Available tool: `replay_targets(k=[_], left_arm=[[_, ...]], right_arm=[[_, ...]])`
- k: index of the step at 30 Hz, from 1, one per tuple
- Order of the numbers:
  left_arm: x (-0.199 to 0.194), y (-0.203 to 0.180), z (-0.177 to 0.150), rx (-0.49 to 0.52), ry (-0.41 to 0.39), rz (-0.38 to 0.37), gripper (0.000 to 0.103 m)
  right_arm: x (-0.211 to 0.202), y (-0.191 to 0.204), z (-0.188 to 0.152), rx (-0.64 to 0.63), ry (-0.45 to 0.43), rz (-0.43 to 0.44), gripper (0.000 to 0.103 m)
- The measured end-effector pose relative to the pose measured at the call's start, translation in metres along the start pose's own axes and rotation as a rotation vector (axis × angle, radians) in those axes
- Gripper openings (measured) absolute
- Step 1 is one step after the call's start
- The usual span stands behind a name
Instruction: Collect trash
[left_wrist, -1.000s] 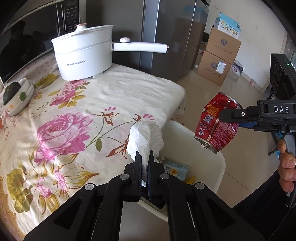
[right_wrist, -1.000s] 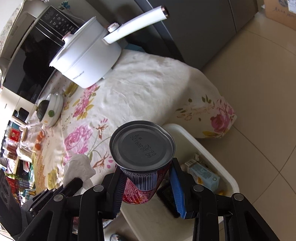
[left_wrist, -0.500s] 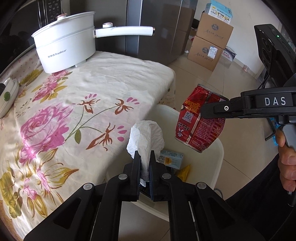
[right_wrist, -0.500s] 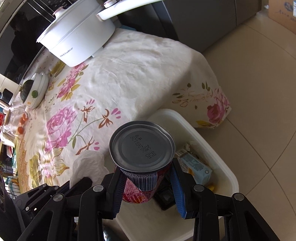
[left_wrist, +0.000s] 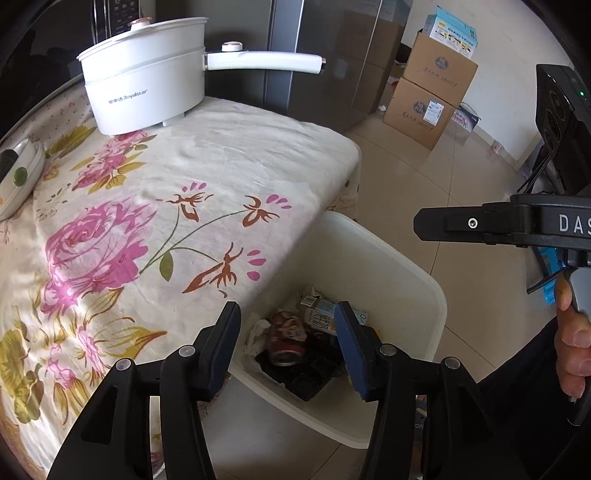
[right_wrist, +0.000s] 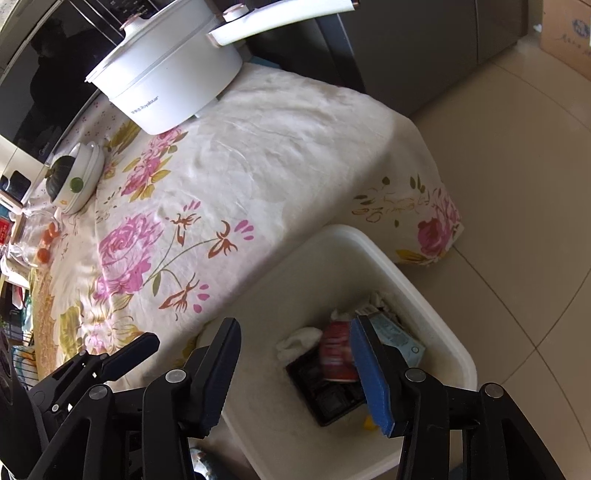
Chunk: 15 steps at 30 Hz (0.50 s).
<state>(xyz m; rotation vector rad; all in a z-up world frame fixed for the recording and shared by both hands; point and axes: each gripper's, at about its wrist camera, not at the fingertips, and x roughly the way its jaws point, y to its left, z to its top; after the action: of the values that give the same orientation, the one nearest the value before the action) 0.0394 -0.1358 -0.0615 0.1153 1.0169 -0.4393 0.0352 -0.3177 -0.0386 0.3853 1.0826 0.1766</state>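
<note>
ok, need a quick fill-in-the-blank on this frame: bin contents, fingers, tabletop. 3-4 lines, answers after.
1. The red can lies inside the white ____.
2. The fingers of both the left gripper and the right gripper are ____.
3. The white pot stands on the floral ____.
4. The crumpled tissue lies beside the ____ in the bin.

Answers: bin; open; tablecloth; can

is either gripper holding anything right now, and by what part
Nothing is held. The left gripper and right gripper both have open, empty jaws above the white bin; the red can lies inside it.
</note>
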Motion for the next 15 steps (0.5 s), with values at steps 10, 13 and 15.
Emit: replay_targets(k=[10,13,15], left_arm=[[-0.019,0.020,0.003,-0.110,-0.010,0.081,0.056],[-0.033,0.031,-0.002,-0.156,-0.033,0.090,0.061],[-0.044,0.036,-0.007,-0.174,-0.057,0.106,0.064]], right_arm=[[-0.007,0.028,-0.010,-0.106,-0.016,-0.010,0.062],[-0.008,0.040,-0.018,-0.152,-0.009,-0.025,0.063],[-0.015,0.049,-0.027,-0.189,-0.016,-0.045,0.064]])
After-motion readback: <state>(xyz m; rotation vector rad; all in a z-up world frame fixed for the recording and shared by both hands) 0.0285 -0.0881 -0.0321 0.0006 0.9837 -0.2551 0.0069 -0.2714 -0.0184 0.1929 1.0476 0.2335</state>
